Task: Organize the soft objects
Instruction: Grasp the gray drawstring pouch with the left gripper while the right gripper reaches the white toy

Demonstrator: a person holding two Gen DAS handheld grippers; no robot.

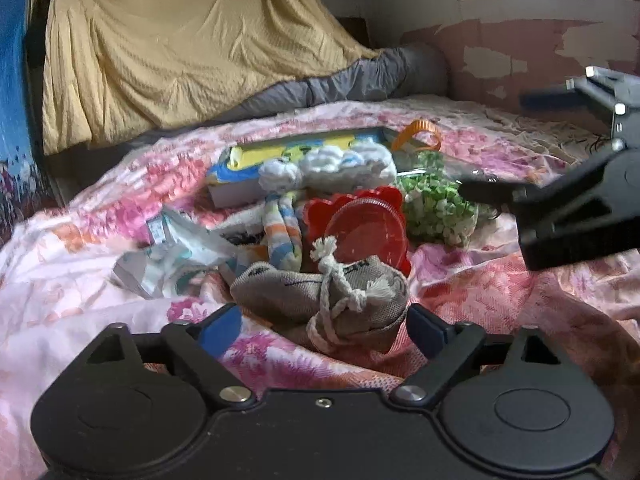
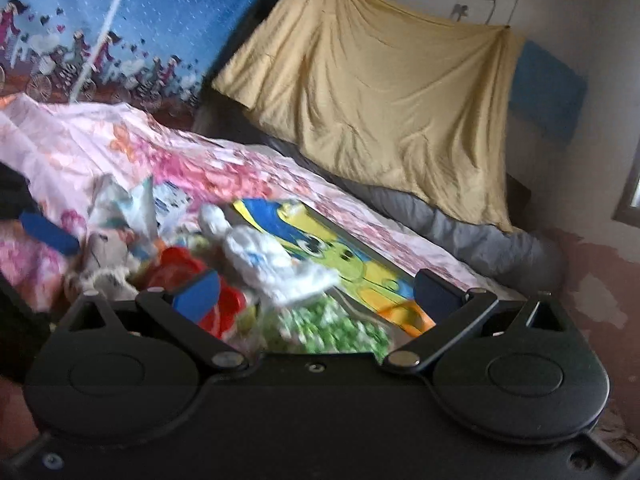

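Observation:
A pile of soft things lies on the floral bedspread (image 1: 72, 280). A grey fabric toy tied with white rope (image 1: 332, 296) lies nearest, between the open jaws of my left gripper (image 1: 324, 324). Behind it are a red plastic lid (image 1: 360, 228), a striped rope toy (image 1: 284, 236), a white knitted toy (image 1: 344, 164) and a green and white bag (image 1: 436, 208). My right gripper (image 2: 316, 292) is open and empty, above the green bag (image 2: 332, 328) and white toy (image 2: 272, 260). It shows at the right of the left wrist view (image 1: 560, 204).
A colourful cartoon box (image 2: 332, 248) with an orange handle (image 1: 416, 136) lies under the pile. A crumpled plastic packet (image 1: 168, 256) lies left of it. A yellow blanket (image 1: 180, 48) hangs behind, above a grey bolster (image 1: 360, 80). A peeling wall (image 1: 540, 56) is at right.

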